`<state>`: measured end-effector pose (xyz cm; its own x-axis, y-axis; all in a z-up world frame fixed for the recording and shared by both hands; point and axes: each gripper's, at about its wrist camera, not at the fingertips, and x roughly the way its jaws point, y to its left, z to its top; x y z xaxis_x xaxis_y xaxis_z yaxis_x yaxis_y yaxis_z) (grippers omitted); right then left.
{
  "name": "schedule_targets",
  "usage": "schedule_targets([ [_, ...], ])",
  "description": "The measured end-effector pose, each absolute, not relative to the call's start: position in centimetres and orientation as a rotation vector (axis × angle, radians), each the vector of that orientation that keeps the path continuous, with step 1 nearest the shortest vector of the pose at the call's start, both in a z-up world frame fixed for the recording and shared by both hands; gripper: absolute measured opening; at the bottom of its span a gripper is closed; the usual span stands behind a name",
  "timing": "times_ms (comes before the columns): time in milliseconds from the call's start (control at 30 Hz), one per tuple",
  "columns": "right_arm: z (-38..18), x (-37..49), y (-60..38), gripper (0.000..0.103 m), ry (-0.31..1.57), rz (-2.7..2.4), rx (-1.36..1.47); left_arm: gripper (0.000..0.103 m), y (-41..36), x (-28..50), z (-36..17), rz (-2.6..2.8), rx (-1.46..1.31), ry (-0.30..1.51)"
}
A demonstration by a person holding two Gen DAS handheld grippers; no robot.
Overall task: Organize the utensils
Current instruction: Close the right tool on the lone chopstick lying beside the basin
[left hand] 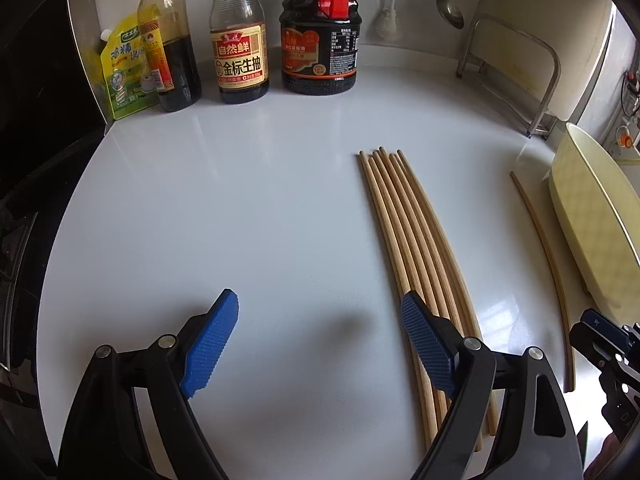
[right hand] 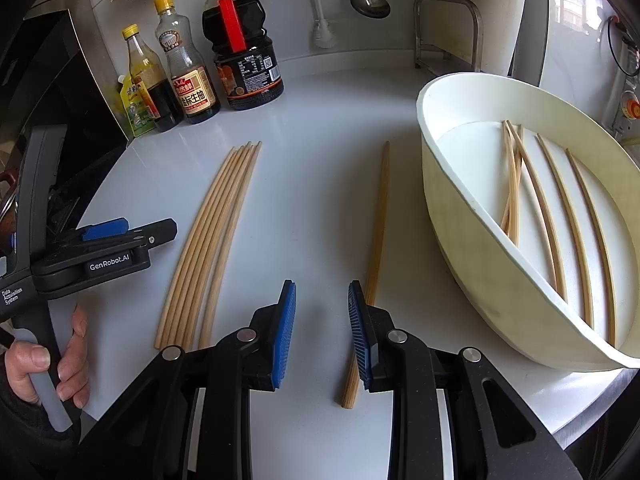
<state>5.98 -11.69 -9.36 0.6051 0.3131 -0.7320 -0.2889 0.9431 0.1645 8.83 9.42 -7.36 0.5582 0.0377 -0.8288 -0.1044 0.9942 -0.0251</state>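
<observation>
A bundle of several wooden chopsticks (left hand: 412, 240) (right hand: 212, 232) lies side by side on the white counter (left hand: 260, 208). One single chopstick (right hand: 378, 232) (left hand: 548, 256) lies apart, between the bundle and a cream basin (right hand: 460, 208) (left hand: 592, 220). Several more chopsticks (right hand: 560, 216) lie inside the basin. My left gripper (left hand: 320, 340) (right hand: 120, 236) stands wide open, its right finger over the bundle's near end, nothing between the pads. My right gripper (right hand: 323, 332) (left hand: 608, 344) is narrowly open and empty, hovering with its right finger over the single chopstick.
Three sauce bottles (right hand: 188, 80) and a yellow pouch (left hand: 124, 76) stand at the back left beside a dark stove edge (right hand: 52, 92). A metal rack (left hand: 512, 72), a ladle (right hand: 368, 0) and a brush hang at the back. A person's hand (right hand: 60, 360) holds the left gripper's handle.
</observation>
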Motion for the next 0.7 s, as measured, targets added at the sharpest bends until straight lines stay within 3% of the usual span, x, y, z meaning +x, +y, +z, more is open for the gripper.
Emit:
schedule_targets([
  [133,-9.9,6.6,-11.8,0.030,0.850,0.291,0.005,0.082,8.9,9.2,-8.0,0.078,-0.063,0.985],
  [700,-11.4,8.3,-11.9,0.031,0.859,0.254,-0.034,0.086,9.2,9.6,-8.4,0.110,-0.082,0.981],
])
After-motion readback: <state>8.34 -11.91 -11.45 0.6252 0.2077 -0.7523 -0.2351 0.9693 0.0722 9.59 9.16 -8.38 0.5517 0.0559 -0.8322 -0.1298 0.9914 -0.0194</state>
